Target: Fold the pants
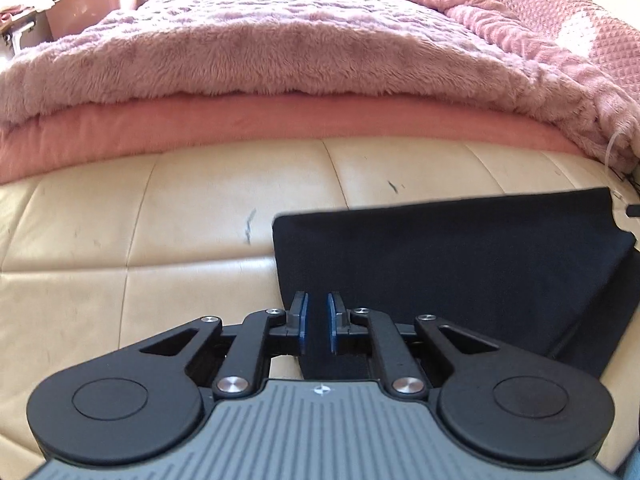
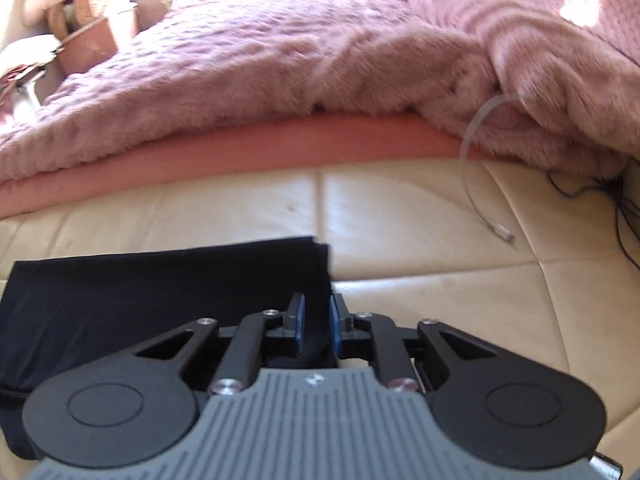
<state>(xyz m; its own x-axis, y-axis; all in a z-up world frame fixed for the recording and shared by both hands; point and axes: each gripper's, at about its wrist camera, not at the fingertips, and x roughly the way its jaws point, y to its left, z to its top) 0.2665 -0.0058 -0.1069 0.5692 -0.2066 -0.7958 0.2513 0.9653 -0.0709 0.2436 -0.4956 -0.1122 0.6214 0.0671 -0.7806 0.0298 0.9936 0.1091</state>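
Black pants lie folded flat on a cream leather bench. In the left wrist view my left gripper has its blue pads narrowly apart around the near left corner of the cloth. In the right wrist view the pants lie to the left, and my right gripper has its pads close around the near right corner of the cloth. The cloth passes between both pairs of pads.
A pink fluffy blanket on a pink mattress lies just beyond the bench. A white cable and dark wires lie at the bench's right end. Boxes and clutter stand far left.
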